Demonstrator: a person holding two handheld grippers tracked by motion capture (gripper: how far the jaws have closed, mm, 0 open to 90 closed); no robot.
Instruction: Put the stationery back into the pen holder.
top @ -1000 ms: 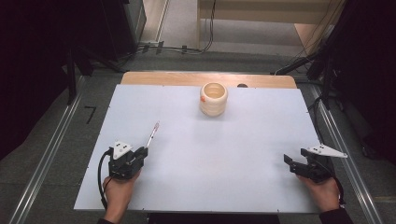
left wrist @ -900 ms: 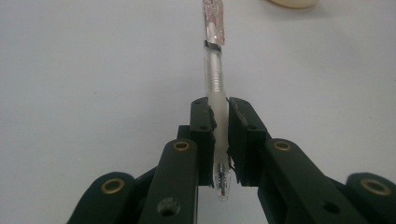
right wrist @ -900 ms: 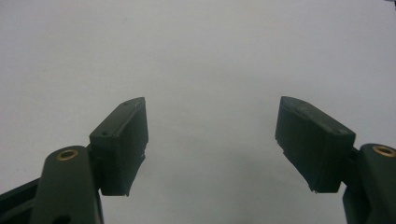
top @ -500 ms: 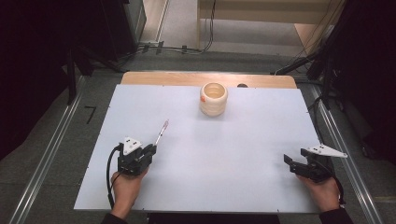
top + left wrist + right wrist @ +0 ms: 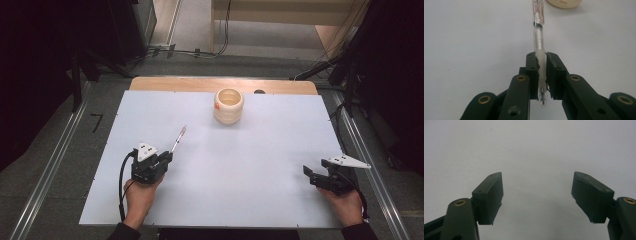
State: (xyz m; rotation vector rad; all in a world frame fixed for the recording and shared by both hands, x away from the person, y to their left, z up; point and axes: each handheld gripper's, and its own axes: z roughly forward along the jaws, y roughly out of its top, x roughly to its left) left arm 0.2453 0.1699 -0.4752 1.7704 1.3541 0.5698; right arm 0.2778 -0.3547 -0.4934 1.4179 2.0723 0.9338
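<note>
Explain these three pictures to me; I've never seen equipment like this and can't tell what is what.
No robot is here: a person sits at a white table and holds a tool in each hand. Each tool is a hand-held gripper with two black jaws and its own small camera.

The wide picture comes from a fixed camera above, looking down; the forearms enter from the bottom. There the left hand-held gripper is at the left and the right hand-held gripper at the right.

The other two pictures are taken from the grippers themselves, looking along their jaws. The left one is clamped on a clear pen that points toward a cream-coloured cup standing near the table's far edge. The right one is open and holds nothing.
</note>
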